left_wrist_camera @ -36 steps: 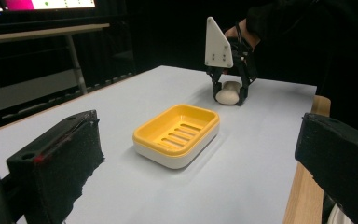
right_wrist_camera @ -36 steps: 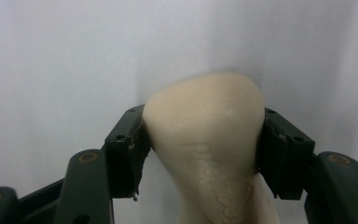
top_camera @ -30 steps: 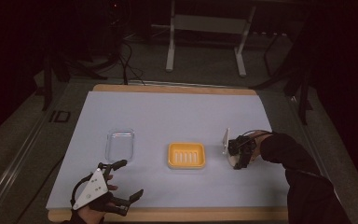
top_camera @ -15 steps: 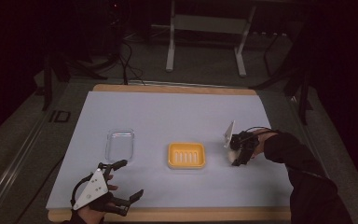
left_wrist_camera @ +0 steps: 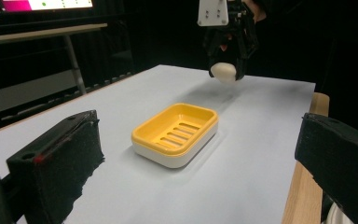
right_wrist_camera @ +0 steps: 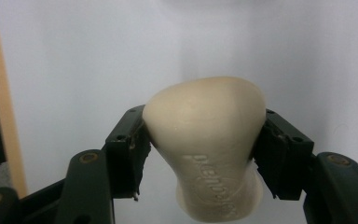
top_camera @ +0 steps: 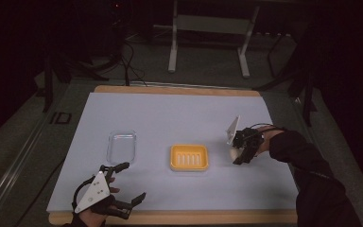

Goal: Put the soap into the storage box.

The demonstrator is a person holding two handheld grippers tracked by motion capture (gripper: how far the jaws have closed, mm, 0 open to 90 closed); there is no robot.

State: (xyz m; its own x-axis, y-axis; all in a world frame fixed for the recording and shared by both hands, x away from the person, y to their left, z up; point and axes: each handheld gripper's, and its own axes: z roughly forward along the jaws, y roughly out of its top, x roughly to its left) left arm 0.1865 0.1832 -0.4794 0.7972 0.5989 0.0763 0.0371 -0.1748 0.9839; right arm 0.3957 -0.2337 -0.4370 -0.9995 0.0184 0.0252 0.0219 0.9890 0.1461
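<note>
I have the cream soap bar (right_wrist_camera: 205, 144) clamped between the jaws of my right gripper (top_camera: 241, 152), lifted clear of the table (top_camera: 170, 113) just to the right of the yellow soap dish (top_camera: 189, 157). This looks like the carrying step; next, I judge, I must bring the bar across over the dish, lower it onto the ribbed floor, then let go. My right forearm reaches in from the right, jaws pointing down. My left gripper (top_camera: 123, 189) rests at the near edge, jaws spread wide and empty, beside the clear lid (top_camera: 121, 146)
</note>
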